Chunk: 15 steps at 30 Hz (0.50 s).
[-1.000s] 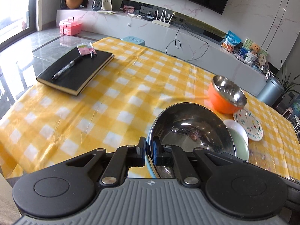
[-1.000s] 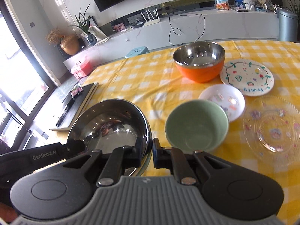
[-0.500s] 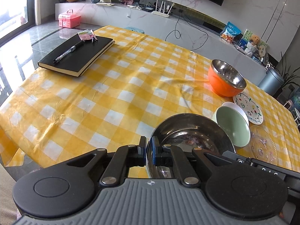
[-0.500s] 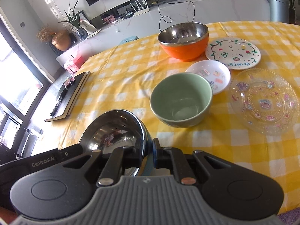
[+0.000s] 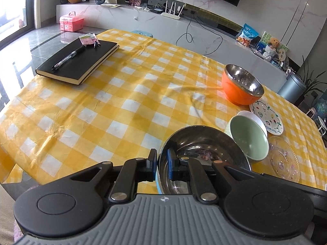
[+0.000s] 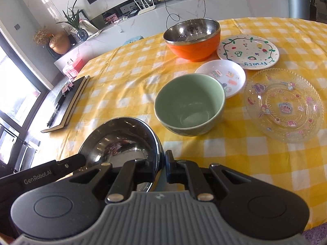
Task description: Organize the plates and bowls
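Both grippers are pinching opposite rims of the steel bowl point(image 5: 204, 149): left gripper point(image 5: 162, 164) opening slightly, right gripper point(image 6: 162, 166) clamping. Green bowl point(image 6: 190, 106) is sitting near, frame centre; bare tablecloth point(image 5: 122, 102) is spreading upper left.

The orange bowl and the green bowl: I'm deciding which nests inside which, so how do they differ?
The orange bowl has a shiny steel lining and metal rim; the green bowl is plain matte green inside and out. The orange bowl looks wider. It stands at the far end of the dishes, beside the painted plate; the green bowl stands nearer, beside the small white dish. Both are upright and empty on the yellow checked cloth.
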Motion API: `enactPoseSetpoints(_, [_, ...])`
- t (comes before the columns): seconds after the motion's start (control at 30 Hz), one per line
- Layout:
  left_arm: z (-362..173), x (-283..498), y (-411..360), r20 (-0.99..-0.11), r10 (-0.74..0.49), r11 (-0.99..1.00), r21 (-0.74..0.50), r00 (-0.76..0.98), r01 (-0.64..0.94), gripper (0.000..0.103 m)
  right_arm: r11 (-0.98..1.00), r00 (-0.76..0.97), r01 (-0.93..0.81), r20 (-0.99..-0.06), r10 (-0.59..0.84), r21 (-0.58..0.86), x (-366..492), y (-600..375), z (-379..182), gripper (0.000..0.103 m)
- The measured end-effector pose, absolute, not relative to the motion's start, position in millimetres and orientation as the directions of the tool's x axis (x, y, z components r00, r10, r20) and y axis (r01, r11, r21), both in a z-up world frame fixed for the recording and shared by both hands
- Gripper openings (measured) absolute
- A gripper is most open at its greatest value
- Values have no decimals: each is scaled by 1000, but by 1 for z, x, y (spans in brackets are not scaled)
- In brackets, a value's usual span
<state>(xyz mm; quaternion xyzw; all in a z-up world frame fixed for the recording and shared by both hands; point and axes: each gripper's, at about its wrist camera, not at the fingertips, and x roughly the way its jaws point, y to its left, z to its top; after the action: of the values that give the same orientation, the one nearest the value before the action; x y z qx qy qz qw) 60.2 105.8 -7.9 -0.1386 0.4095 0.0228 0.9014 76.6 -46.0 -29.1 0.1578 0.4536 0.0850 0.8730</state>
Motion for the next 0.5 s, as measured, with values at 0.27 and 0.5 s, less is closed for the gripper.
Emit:
enactPoseSetpoints(0.27, [-7,63,106,-735,-61,963,-223,675,-155,11,937,576,-7,-764,290,350,78,-44,-29,8])
enactPoseSetpoints(0.5, [2,59,106,-717,-36,967,-200,696,-156,21,936,602,-26,-742,296,352,74,-45,-23,21])
